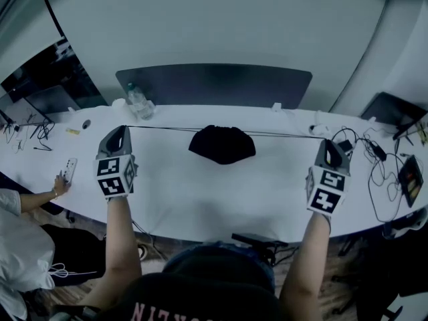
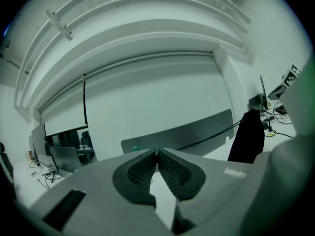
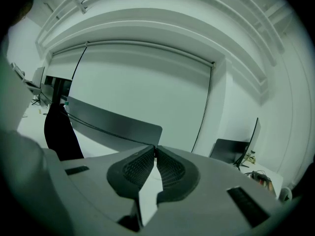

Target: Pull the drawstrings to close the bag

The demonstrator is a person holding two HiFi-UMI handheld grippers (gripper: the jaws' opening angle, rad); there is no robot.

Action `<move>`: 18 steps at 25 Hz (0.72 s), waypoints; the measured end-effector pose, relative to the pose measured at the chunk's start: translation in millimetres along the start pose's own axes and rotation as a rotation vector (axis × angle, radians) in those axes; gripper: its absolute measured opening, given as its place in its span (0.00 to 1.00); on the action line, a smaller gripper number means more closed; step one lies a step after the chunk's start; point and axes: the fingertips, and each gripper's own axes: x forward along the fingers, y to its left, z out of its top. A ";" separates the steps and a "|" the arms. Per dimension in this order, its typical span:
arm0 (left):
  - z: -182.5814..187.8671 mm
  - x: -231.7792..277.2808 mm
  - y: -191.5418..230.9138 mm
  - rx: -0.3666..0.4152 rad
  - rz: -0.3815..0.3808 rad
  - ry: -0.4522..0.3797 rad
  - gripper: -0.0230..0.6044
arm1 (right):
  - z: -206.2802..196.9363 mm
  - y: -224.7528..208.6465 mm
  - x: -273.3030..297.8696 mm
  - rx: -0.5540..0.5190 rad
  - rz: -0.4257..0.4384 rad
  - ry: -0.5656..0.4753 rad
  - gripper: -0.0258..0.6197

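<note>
Near the far edge of the white table (image 1: 221, 199), about midway along it, lies the black drawstring bag (image 1: 222, 144), its mouth gathered towards the far side. From it the left drawstring (image 1: 160, 128) runs taut and almost straight towards the table's left end, and the right drawstring (image 1: 281, 134) runs the same way towards the right end.

The left gripper (image 1: 124, 130) is held over the left part of the table. Its jaws are pressed together at the tips, pinching the end of the left drawstring; in the left gripper view the cord leads from the tips across to the bag. The right gripper (image 1: 330, 143) is over the right part, its jaws likewise closed on the end of the right drawstring.

A water bottle (image 1: 139, 102) stands at the far edge near the left gripper, in front of a dark divider panel (image 1: 214, 84). Tangled cables (image 1: 374, 159) lie at the right end. Another person's hand (image 1: 61, 184) rests at the left end.
</note>
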 end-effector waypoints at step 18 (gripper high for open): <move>67.5 28.3 -5.9 -0.013 0.043 -0.088 0.06 | 90.4 11.3 20.0 0.064 0.023 -0.156 0.05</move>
